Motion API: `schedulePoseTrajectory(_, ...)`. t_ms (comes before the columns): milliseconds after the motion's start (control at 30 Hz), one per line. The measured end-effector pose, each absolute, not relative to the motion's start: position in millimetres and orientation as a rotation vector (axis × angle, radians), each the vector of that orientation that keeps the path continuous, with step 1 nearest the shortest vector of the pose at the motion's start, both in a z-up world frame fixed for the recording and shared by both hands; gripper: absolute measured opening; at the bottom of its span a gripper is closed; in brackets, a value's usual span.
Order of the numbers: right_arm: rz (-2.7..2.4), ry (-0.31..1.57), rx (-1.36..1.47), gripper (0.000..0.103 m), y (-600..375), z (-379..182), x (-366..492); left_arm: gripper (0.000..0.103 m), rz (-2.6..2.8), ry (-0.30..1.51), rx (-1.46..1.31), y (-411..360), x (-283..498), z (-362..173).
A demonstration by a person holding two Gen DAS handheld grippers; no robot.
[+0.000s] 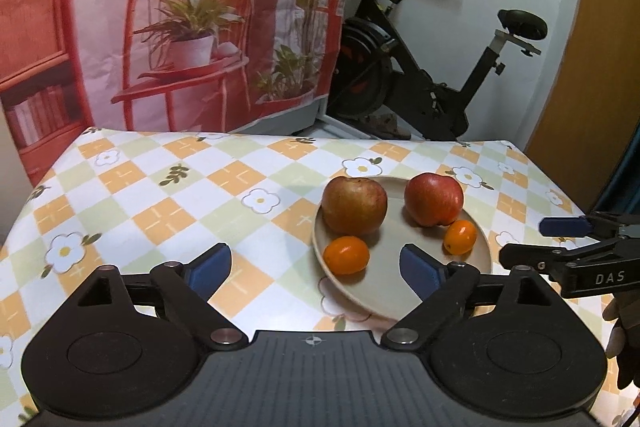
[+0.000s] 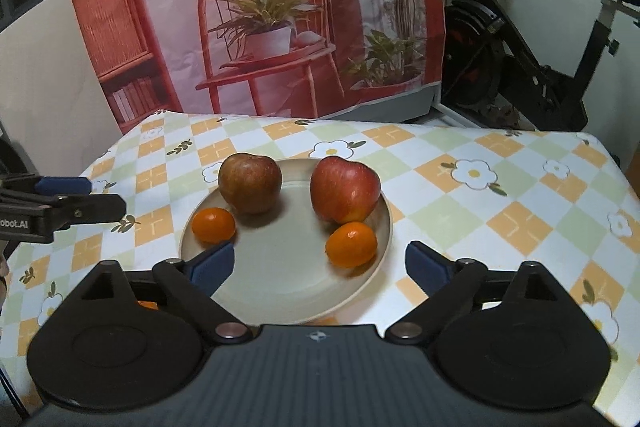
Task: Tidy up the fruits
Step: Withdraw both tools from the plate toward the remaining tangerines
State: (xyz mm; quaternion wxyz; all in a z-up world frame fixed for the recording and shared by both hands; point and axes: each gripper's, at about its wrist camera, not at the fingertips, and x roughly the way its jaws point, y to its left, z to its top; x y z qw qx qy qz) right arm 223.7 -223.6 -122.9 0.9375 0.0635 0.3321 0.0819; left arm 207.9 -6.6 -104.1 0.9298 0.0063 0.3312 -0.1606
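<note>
A beige plate (image 1: 384,259) (image 2: 280,267) on the checked tablecloth holds two apples and two small oranges. The brownish apple (image 1: 354,205) (image 2: 250,183) and the red apple (image 1: 434,199) (image 2: 345,189) sit at the plate's far side. One orange (image 1: 346,255) (image 2: 213,225) lies near its left rim, the other orange (image 1: 461,236) (image 2: 351,244) in front of the red apple. My left gripper (image 1: 314,261) (image 2: 84,195) is open over the plate's near left rim with nothing between its pads. My right gripper (image 2: 319,259) (image 1: 548,241) is open too, straddling the near right rim, also with nothing in it.
The table (image 2: 500,187) ends at a far edge in front of a printed pink backdrop (image 1: 192,27). An exercise bike (image 1: 420,67) stands behind at the right. A gloved hand (image 1: 624,347) shows at the right edge of the left wrist view.
</note>
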Motion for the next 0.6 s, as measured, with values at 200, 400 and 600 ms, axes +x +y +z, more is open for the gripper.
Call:
schedulePoseTrajectory(200, 0.154, 0.663, 0.178, 0.1, -221, -123, 208, 0.094, -0.276, 0.679, -0.03, 9, 190, -103)
schedulePoseTrajectory(400, 0.16, 0.672, 0.208, 0.1, -216, -124, 200, 0.094, -0.255, 0.665, 0.025, 15, 175, -103)
schedulePoseTrajectory(600, 0.197, 0.69, 0.162, 0.096, -200, -125, 198, 0.094, -0.241, 0.661, 0.038, 16, 173, -102)
